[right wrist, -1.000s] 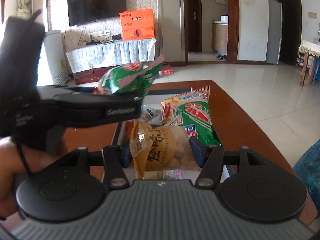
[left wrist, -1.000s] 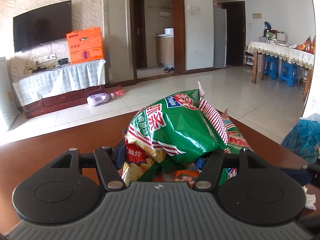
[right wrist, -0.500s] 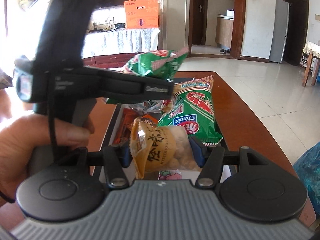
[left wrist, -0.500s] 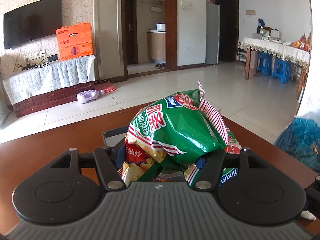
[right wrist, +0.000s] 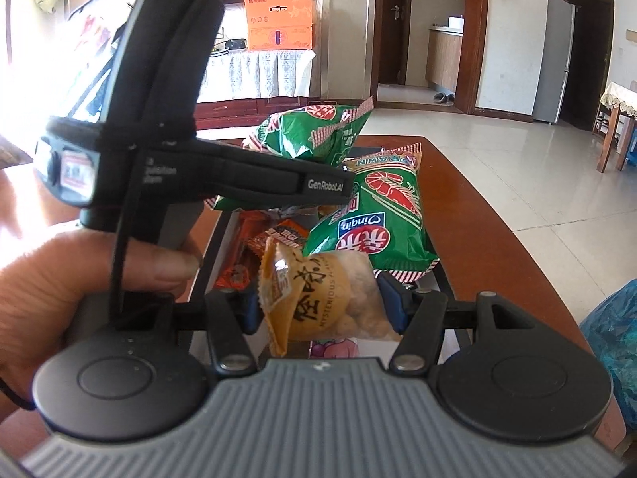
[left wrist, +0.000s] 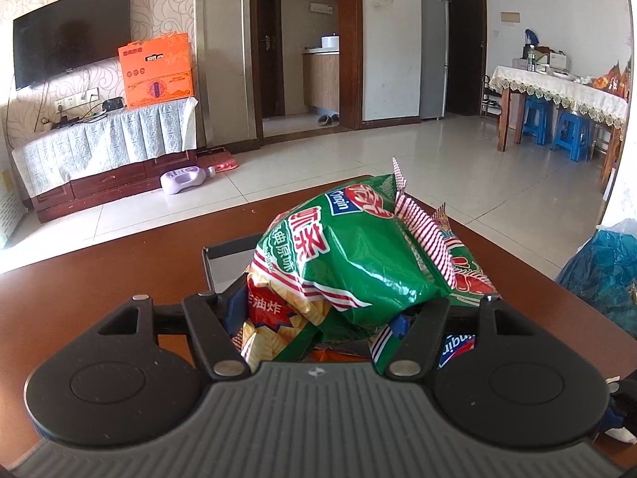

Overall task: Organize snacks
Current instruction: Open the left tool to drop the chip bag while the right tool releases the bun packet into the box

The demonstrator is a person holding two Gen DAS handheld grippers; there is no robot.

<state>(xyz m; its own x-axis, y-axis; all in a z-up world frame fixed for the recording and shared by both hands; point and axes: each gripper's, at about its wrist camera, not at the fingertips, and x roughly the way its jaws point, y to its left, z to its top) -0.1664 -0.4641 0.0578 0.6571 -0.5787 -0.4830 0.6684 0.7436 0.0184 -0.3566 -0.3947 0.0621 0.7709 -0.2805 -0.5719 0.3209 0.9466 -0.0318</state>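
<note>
A tiled living room was seen behind a dark wooden table, with a wall-mounted television at far left, an orange box on a cloth-covered cabinet beside it, and a lace-covered dining table with blue stools at far right. On the wooden table a dark tray was laid lengthwise, its compartments partly filled with small wrappers that could not be made out clearly. At left in the right wrist view, the left gripper was held in a hand above the tray; a green crisp bag was clamped between its fingers, held above the tray and tilted, its red-and-white sealed edge pointed to the far right. Just right of it, a green prawn-cracker bag was lying along the right side of the tray, its near end reaching almost to the right gripper. In the near centre, the right gripper was closed around a yellow translucent snack packet, gripped at both sides by the blue pads and held low over the near end of the tray. A blue plastic bag was seen beyond the table's right edge
</note>
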